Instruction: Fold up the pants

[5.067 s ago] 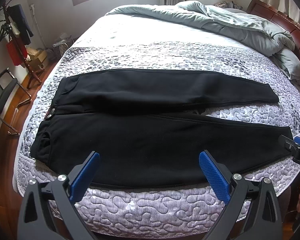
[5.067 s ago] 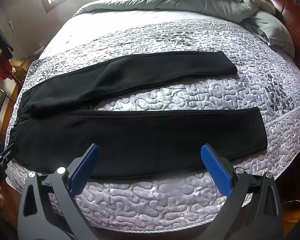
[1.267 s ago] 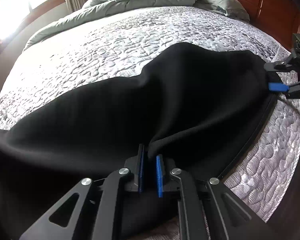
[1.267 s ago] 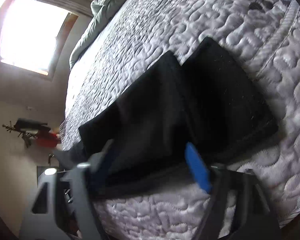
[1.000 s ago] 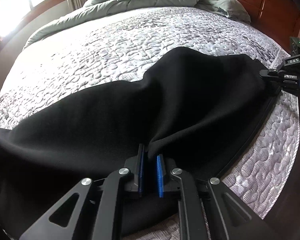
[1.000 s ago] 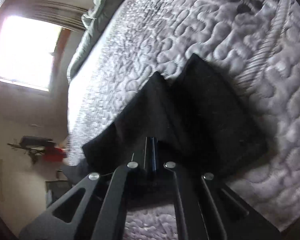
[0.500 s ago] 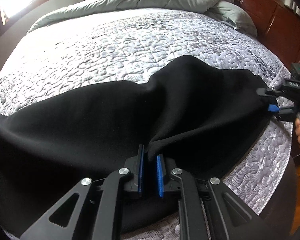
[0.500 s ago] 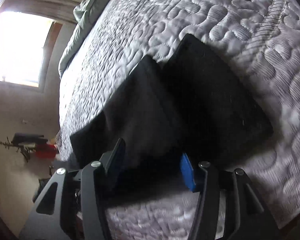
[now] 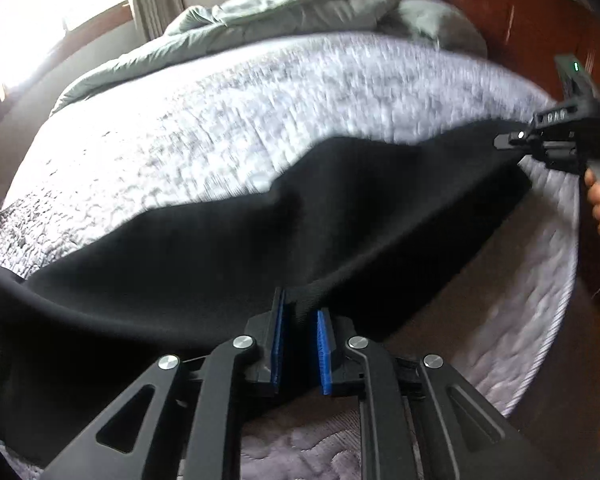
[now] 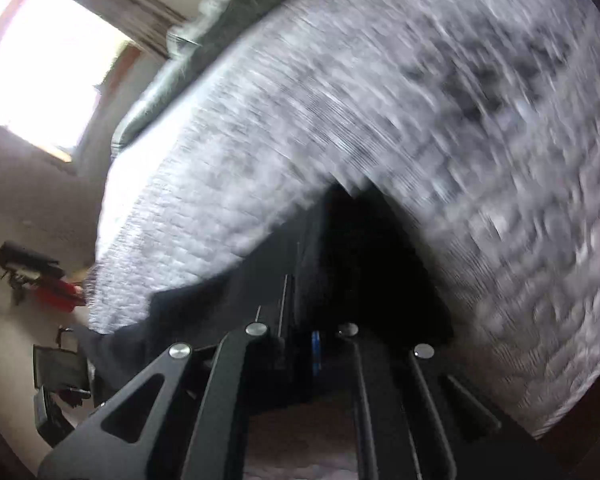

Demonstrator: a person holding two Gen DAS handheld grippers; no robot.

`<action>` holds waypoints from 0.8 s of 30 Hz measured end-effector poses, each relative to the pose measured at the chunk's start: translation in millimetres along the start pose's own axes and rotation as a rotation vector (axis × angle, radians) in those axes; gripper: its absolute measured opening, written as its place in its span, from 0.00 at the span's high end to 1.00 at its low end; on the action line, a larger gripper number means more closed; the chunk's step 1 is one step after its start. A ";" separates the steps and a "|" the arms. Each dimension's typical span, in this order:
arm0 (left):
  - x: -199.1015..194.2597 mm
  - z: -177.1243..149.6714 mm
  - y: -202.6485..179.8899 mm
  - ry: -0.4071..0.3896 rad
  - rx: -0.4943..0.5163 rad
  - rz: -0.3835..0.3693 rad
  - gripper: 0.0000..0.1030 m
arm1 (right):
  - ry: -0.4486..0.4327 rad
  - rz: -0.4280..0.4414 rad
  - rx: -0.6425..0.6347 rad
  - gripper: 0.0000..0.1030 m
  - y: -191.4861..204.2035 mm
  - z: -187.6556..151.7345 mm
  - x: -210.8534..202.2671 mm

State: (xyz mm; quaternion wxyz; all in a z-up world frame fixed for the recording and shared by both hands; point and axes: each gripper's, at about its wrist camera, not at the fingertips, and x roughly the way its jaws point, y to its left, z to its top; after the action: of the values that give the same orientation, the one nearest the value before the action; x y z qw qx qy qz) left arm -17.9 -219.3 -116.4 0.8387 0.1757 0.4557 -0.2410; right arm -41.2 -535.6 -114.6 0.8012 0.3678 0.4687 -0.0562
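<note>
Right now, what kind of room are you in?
A bedroom, most likely. The black pants lie on a big bed with a grey quilted cover, a rumpled green-grey duvet is bunched at the far end, and a window lets daylight in.

- Left wrist view: looked along the left gripper (image 9: 300, 344) from the bed's near edge, low and close over the black pants (image 9: 260, 248), facing the headboard (image 9: 540, 20) and window (image 9: 40, 20)
- Right wrist view: rolled sideways, blurred, very near the cloth
- Shared: quilted bed (image 10: 380, 120), pants, window, grey duvet (image 9: 300, 12)
</note>
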 end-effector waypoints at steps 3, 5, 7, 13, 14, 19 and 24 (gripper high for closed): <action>26.8 -8.5 -1.9 0.049 -0.030 0.004 0.86 | 0.049 -0.015 0.043 0.95 -21.7 -14.0 19.9; 27.7 -9.2 -3.7 0.035 -0.019 0.011 0.86 | 0.032 -0.017 0.044 0.82 -19.7 -18.4 10.0; 28.3 -8.6 -1.9 0.037 -0.021 0.001 0.86 | 0.001 -0.081 0.041 0.71 -13.0 -19.0 -4.3; 28.2 -11.0 1.0 0.034 -0.033 -0.006 0.85 | -0.182 -0.276 -0.116 0.61 50.6 -38.1 -59.9; 28.5 -10.5 -0.2 0.033 -0.033 -0.004 0.85 | -0.176 -0.241 -0.177 0.58 70.9 -42.3 -58.7; 28.2 -9.7 2.4 0.034 -0.050 -0.010 0.84 | 0.067 -0.031 -0.252 0.56 121.9 -61.7 10.4; 17.8 -10.9 14.9 0.056 -0.084 -0.072 0.77 | 0.222 -0.041 -0.206 0.57 118.4 -91.1 80.9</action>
State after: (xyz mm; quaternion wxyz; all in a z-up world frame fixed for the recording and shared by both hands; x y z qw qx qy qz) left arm -8.5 -205.8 -136.2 0.8231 0.1302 0.4946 -0.2468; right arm -9.6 -370.9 -141.5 0.7764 0.2781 0.5653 0.0168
